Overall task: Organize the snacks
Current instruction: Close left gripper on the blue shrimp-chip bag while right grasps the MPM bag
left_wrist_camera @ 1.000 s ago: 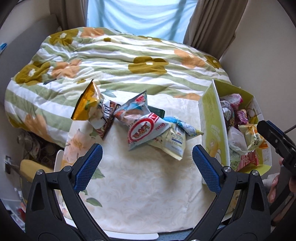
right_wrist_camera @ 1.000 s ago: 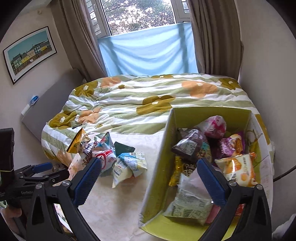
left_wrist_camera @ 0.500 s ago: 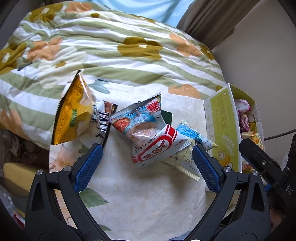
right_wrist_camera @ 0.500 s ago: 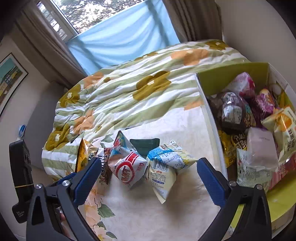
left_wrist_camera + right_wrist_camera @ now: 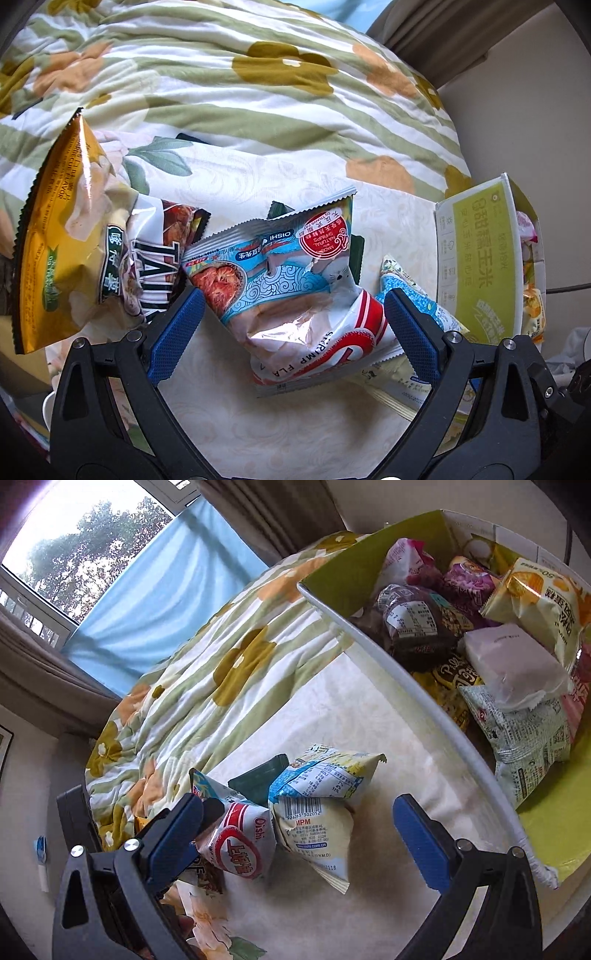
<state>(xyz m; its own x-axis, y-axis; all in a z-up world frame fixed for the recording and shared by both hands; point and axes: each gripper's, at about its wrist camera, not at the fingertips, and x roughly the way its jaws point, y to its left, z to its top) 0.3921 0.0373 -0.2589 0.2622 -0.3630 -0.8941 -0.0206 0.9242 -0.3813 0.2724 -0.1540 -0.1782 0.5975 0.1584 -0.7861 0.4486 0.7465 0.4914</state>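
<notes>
A pile of snack bags lies on the cream cloth (image 5: pixel 280 424). In the left wrist view my left gripper (image 5: pixel 293 332) is open and low over the pile. A pale blue Oishi bag (image 5: pixel 280 266) and a red-and-white shrimp bag (image 5: pixel 325 354) sit between its fingers. A gold bag (image 5: pixel 55 236) and a white bag with black letters (image 5: pixel 147 266) lean at the left. My right gripper (image 5: pixel 297 840) is open too, and straddles a blue-and-yellow bag (image 5: pixel 317 805) and the red-and-white bag (image 5: pixel 240 842). A dark green packet (image 5: pixel 258 779) lies behind them.
A yellow-green cardboard box (image 5: pixel 406 672) stands to the right of the pile, holding several snack bags; its wall (image 5: pixel 476 266) shows at the right of the left wrist view. A flowered striped quilt (image 5: pixel 240 92) lies behind the cloth. Beyond it are a window and curtains (image 5: pixel 155 602).
Both grippers have come down and closer to the loose pile and have stayed open. The right gripper has swung left, from over the box to over the bags.
</notes>
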